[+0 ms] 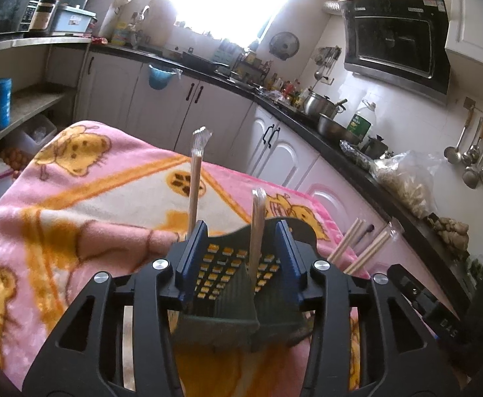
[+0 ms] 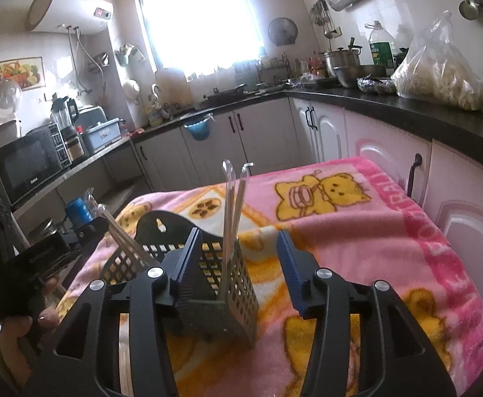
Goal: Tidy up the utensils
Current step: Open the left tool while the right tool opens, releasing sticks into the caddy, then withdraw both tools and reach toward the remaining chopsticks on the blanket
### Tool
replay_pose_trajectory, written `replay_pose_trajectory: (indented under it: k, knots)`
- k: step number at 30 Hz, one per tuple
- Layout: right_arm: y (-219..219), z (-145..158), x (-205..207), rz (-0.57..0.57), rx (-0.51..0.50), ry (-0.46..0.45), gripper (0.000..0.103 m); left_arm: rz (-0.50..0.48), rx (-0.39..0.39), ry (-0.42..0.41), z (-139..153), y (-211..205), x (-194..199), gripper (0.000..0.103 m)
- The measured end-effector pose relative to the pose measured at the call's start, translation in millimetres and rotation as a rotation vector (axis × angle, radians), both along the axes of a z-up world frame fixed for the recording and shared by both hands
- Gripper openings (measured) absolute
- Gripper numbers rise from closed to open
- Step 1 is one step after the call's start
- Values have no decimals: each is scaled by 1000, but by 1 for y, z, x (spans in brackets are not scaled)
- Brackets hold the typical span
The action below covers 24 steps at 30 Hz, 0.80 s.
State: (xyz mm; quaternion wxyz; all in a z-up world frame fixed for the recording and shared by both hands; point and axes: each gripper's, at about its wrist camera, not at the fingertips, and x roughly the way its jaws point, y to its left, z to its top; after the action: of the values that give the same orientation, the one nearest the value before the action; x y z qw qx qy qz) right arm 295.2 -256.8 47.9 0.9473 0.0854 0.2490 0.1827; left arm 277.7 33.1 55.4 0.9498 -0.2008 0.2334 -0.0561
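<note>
A dark perforated utensil basket (image 2: 205, 274) stands on the pink blanket (image 2: 357, 231), wrapped chopsticks (image 2: 233, 205) upright inside its compartments.

A bright window (image 2: 198, 20) glared at twelve o'clock; white cabinets (image 2: 261, 139) under a dark counter (image 2: 406, 106) ran toward three.
</note>
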Motion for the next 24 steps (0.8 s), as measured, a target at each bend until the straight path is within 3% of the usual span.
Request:
replay_pose_trajectory:
  k: [14,20,24]
  knots:
    - [-6,-10,-22,15,-17,46,46,-23,2,15,-5,0,-40,75]
    - [-10,-14,-32,15,-20,56,46,-21,-3,33,-12,4,-55,85]
    - [-13,-16,-39,16,-21,61,46,-3,-4,52,-17,8,-62,86]
